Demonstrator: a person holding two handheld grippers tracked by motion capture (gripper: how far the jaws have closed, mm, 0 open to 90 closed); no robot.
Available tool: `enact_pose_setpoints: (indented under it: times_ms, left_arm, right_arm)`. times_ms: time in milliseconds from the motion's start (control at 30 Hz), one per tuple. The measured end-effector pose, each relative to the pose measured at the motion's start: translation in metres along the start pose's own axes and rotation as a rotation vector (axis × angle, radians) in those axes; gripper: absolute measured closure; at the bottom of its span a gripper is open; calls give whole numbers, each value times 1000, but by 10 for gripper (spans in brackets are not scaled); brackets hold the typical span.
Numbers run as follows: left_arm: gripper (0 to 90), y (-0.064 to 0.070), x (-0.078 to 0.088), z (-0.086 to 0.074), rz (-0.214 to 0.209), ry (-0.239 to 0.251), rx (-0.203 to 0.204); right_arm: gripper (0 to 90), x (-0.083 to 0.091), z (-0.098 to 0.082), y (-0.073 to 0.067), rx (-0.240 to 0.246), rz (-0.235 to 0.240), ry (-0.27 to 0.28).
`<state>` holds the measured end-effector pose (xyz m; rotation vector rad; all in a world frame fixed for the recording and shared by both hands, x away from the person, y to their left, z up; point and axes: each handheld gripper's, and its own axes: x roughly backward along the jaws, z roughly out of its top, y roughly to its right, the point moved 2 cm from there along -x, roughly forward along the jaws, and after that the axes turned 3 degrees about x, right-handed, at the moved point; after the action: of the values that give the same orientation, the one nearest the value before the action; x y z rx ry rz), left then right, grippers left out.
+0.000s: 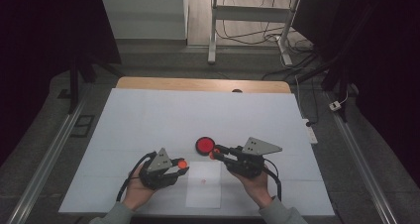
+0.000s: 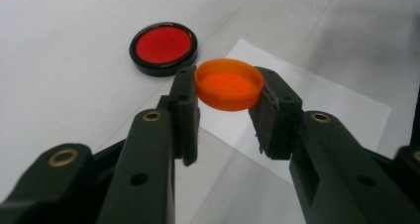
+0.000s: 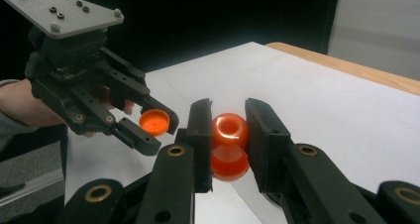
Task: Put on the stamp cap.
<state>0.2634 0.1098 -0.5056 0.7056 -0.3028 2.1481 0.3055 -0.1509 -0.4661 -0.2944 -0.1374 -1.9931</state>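
My left gripper (image 2: 225, 100) is shut on a shallow orange cap (image 2: 229, 83), its hollow side turned up; the same cap (image 1: 182, 163) shows in the high view at the left gripper (image 1: 181, 167). My right gripper (image 3: 229, 120) is shut on a small orange bottle (image 3: 230, 145) whose open neck faces up, seen also as the orange bottle (image 1: 213, 153) at the right gripper (image 1: 216, 151). From the right gripper view, the left gripper (image 3: 154, 127) holds the cap (image 3: 153, 122) a short way to the left of the bottle. A black-rimmed red disc (image 2: 163, 45) lies flat on the table behind the cap.
A white sheet (image 1: 148, 130) covers the table, with a smaller white paper (image 1: 204, 189) bearing a red mark between my hands. The red disc (image 1: 204, 144) lies just beyond the right gripper's tip. The wooden table edge (image 1: 148, 83) runs along the far side.
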Motion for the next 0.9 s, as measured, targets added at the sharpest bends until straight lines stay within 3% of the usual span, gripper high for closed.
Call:
enact_pose_setpoints:
  times_ms: [500, 900]
  left_arm:
    - [644, 10, -17, 30, -39, -4, -43]
    - [643, 15, -29, 31, -79, -3, -39]
  right_arm:
    - [724, 5, 5, 1, 3, -8, 22]
    - [723, 5, 4, 1, -1, -9, 23]
